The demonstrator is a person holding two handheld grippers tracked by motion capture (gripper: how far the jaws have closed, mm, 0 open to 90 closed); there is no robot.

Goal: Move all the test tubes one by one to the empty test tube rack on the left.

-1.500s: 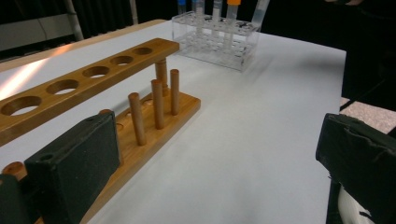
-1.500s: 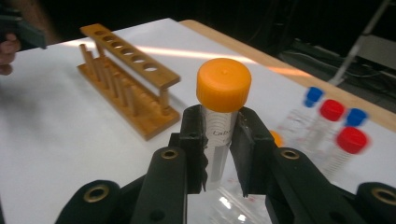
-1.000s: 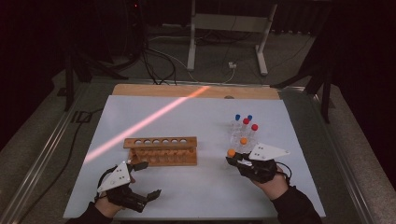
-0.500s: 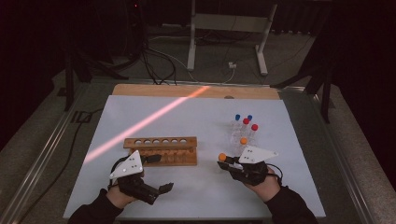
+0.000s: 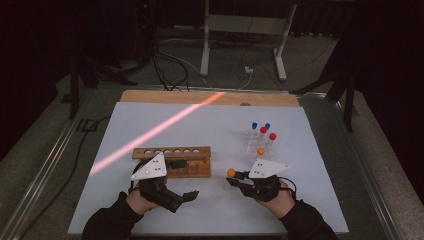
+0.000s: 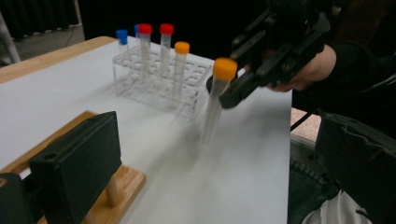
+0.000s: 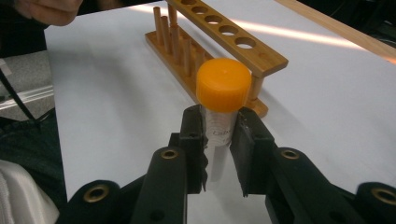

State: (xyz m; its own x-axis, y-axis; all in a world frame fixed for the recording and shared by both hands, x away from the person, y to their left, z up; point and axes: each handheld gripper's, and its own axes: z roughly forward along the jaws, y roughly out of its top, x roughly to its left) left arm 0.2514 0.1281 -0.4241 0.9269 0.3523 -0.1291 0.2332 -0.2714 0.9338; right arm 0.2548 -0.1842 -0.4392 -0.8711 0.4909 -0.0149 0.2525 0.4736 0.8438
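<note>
One orange-capped tube (image 7: 218,116) clamped in the right gripper (image 5: 239,179), lifted off the bench (image 5: 210,125).

Tube hangs upright just below its cap between the jaws, held over bare white bench between the wooden rack (image 5: 172,161) and the clear rack (image 6: 159,86). Clear rack holds five capped tubes: two blue, two red, one orange. Left gripper (image 5: 187,196) sits at the wooden rack's near side, jaws apart, nothing between them.
</note>
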